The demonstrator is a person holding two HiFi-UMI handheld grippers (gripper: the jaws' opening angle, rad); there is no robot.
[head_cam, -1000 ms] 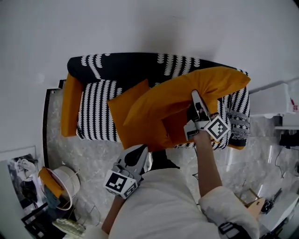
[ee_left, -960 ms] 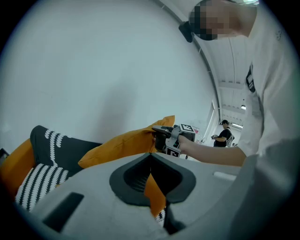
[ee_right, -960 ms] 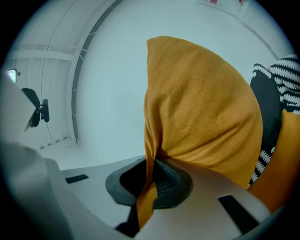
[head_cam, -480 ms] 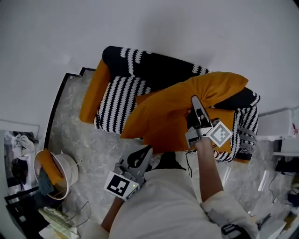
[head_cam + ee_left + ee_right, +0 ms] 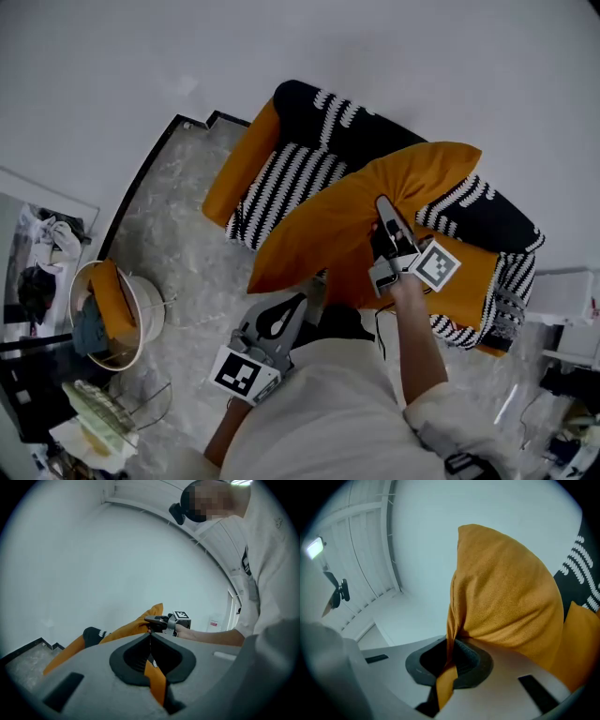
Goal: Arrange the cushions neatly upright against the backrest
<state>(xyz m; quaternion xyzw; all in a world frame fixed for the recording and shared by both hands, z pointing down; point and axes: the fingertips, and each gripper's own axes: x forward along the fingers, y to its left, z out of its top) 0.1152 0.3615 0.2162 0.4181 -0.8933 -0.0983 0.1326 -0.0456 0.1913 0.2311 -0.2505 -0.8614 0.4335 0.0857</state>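
Currently the big orange cushion (image 5: 347,220) hangs tilted in the air over the striped sofa (image 5: 281,183), with one corner up near the backrest and the opposite corner out past the seat's front edge. The right gripper (image 5: 382,208) has its jaws clamped on a fold of the cushion's fabric (its own view shows the cloth bunched straight into the pinch). The left gripper (image 5: 298,302) sits lower, just under the cushion's bottom edge, jaws pressed together on nothing. A second cushion (image 5: 239,167) leans at one sofa end and a third (image 5: 469,272) lies on the seat. A white basket (image 5: 141,314) stands on the marble floor (image 5: 178,225).
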